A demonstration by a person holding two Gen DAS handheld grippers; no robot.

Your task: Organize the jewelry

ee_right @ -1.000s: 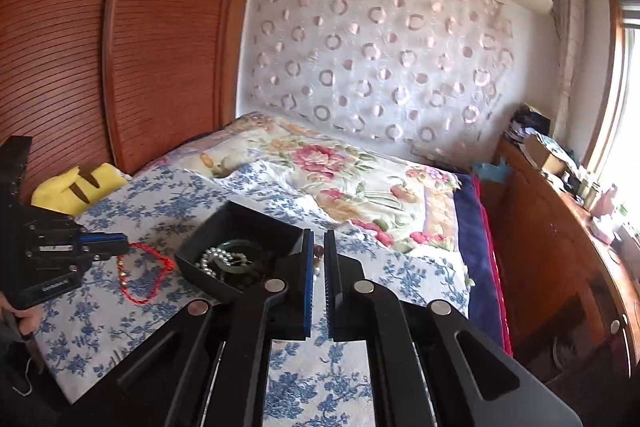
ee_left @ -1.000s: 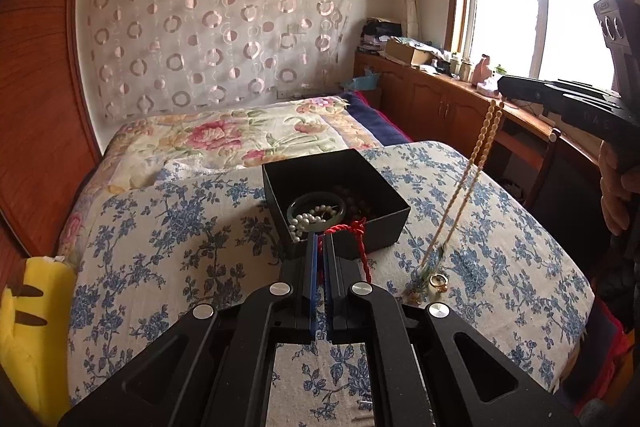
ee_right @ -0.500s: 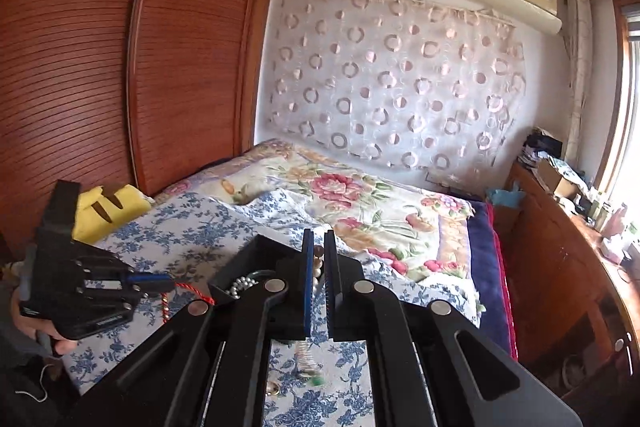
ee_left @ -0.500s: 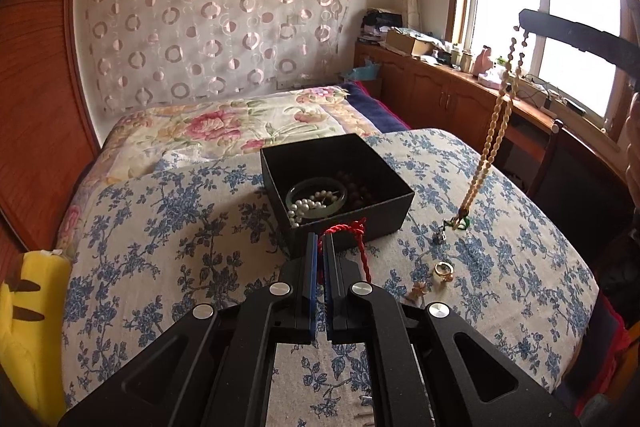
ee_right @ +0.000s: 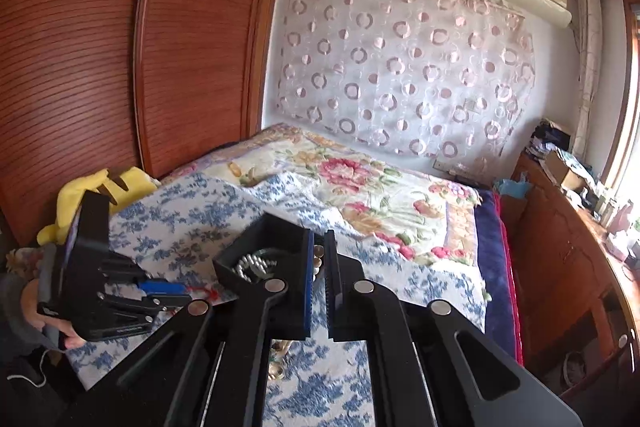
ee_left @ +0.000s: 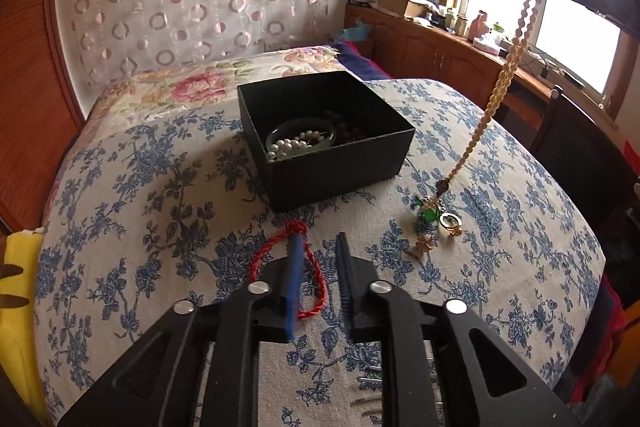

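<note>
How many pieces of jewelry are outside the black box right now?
4, maybe more hidden: a red cord bracelet on the quilt by the left tool; a bead necklace dangling from the right tool; a ring and flower charm beneath it.

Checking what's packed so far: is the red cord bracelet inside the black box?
No, the red cord bracelet lies on the floral bedspread in front of the black box.

The left wrist view looks steeply down from close behind the black box (ee_left: pixel 326 135), toward the window wall. The right wrist view looks from the box's (ee_right: pixel 266 247) window side, facing the wardrobe. Both share the box.
</note>
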